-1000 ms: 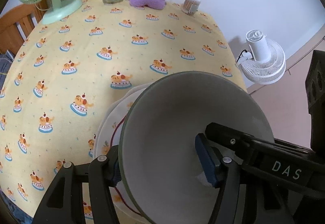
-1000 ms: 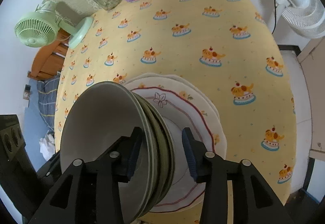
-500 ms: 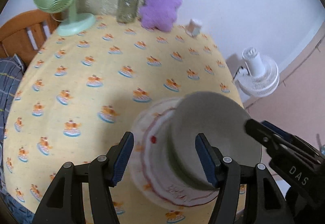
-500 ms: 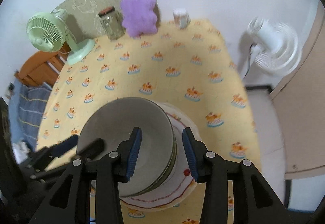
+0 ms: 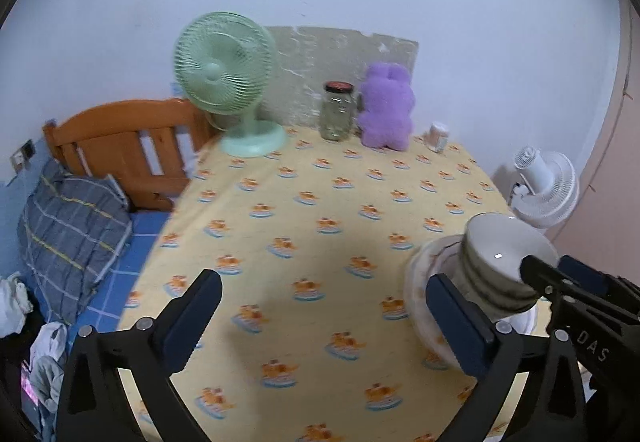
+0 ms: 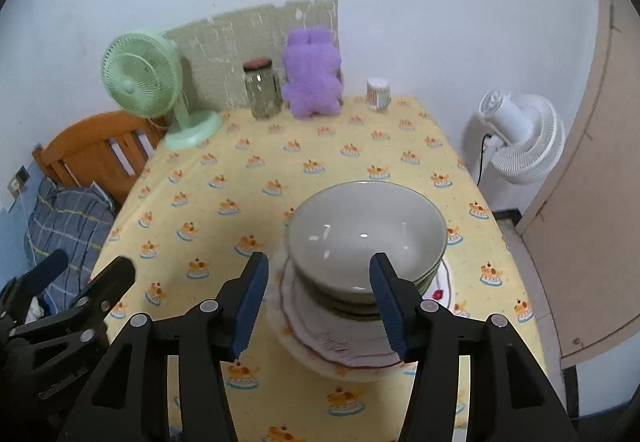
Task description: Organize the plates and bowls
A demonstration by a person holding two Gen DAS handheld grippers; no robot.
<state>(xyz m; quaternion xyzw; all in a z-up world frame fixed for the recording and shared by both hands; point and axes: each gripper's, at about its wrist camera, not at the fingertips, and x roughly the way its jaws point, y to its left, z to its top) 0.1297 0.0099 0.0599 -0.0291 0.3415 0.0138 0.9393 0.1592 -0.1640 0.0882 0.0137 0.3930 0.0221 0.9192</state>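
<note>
Bowls [image 6: 366, 242] sat nested, stacked on the plates [image 6: 344, 342], near the table's [image 6: 256, 177] front right edge. Whole pile rested on the yellow cloth, untouched.

Left gripper [image 5: 320, 322] was opening, jaws very wide, nothing between them; the stack lay off to its right, beyond the right-hand pad. Right gripper [image 6: 316, 298] was also opening, about half spread, empty. The lowest bowls showed in the gap between its pads, but the pads were apart from them.

Risks, as judged: the pile stood close to the table edge, so a knock from either gripper's fingers could push it off. The bowl tower looked top-heavy on the plates; a sideways nudge might tip it. The cloth could slide under the load. Fan [image 6: 140, 81] and jar [image 6: 262, 89] stood well apart, no concern.
</note>
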